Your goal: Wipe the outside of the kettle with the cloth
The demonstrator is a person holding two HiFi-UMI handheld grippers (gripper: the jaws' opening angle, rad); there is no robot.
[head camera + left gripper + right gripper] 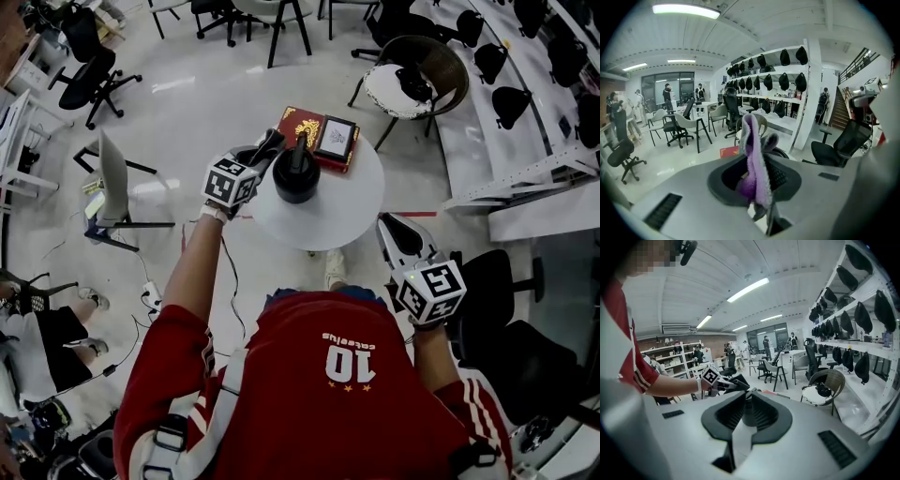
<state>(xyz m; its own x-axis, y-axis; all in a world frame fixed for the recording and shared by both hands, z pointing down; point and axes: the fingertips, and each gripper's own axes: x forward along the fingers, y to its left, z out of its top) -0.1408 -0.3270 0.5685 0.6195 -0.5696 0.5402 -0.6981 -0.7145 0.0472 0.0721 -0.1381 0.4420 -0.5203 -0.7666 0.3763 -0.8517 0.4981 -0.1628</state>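
Observation:
A black kettle (296,173) stands on the left half of a round white table (347,211). My left gripper (265,150) is at the kettle's upper left, close against it, and is shut on a purple cloth (753,154) that hangs upward out of the jaws. The cloth is hidden in the head view. My right gripper (398,234) hovers off the table's right edge, well apart from the kettle, open with nothing in it. In the right gripper view the kettle (748,409) shows through the gap of that gripper (747,420), with the left gripper (729,383) beside it.
A red book (298,122) and a dark framed picture (336,138) lie at the table's far edge. A wicker chair (417,75) stands beyond, a black office chair (506,309) at my right, a white stand (112,183) at the left. Shelving (525,112) runs along the right.

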